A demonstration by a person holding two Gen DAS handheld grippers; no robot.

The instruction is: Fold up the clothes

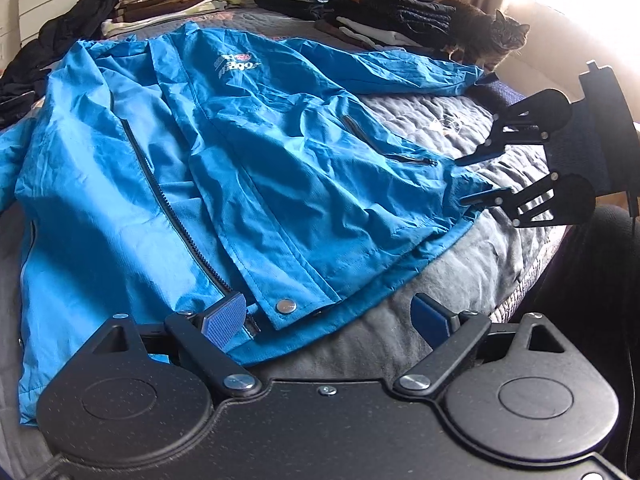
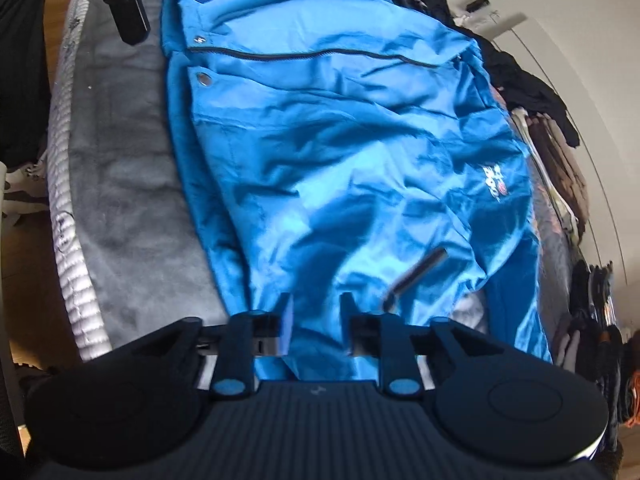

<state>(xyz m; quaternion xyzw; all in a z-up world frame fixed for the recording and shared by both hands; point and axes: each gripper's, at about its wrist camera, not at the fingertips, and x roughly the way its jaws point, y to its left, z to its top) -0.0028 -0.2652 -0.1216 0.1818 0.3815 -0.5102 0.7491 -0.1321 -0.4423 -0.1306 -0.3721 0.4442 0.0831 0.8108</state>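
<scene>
- A blue jacket [image 1: 240, 168] lies spread out, front side up, on a grey bed [image 1: 460, 264], with its zipper [image 1: 160, 188] undone
- The left gripper [image 1: 326, 320] sits at the bottom hem, near the snap button [image 1: 286, 306]; its jaws are wide apart and hold nothing
- The right gripper [image 2: 316, 322] is at the jacket's side edge, near the pocket zipper [image 2: 416, 270]; its jaws are partly apart with blue cloth between them, and the pads do not seem to squeeze it
- I think the step now is smoothing the jacket flat and getting ready to fold one side over
- To do it well, pull the two front flaps together so the zipper line runs straight, then press out the wrinkles
- Pinch only the top edge, so the blanket underneath does not come up too
- A cat [image 1: 492, 38] stands at the far corner of the bed beside piles of folded clothes [image 1: 376, 4], so move slowly near it
</scene>
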